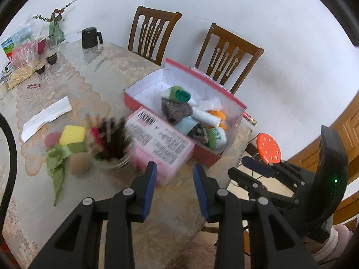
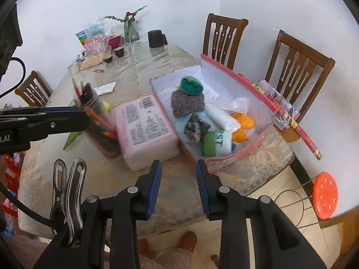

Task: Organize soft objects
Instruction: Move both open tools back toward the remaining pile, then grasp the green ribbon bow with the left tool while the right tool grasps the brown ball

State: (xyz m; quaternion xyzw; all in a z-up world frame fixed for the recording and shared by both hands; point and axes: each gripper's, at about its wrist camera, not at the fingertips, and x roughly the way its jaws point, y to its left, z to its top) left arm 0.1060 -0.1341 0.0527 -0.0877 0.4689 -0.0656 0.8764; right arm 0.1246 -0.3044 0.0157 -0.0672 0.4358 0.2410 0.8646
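Hovering with a narrow gap and nothing between the blue pads, the left gripper and the right gripper both hang over the near edge of the table, short of everything on it. Just ahead sits a pink pack of tissues, touching the near wall of the red box, which holds rolled socks and small cloths packed side by side. To the left of the pack stands a glass jar of pencils, and beyond it lie the loose soft things: a yellow sponge, a green ribbon and a tan pad. By my reading the box is partly filled and these remain outside, so the next move calls for reaching left past the jar, widening the jaws for the sponge and avoiding the pencils.
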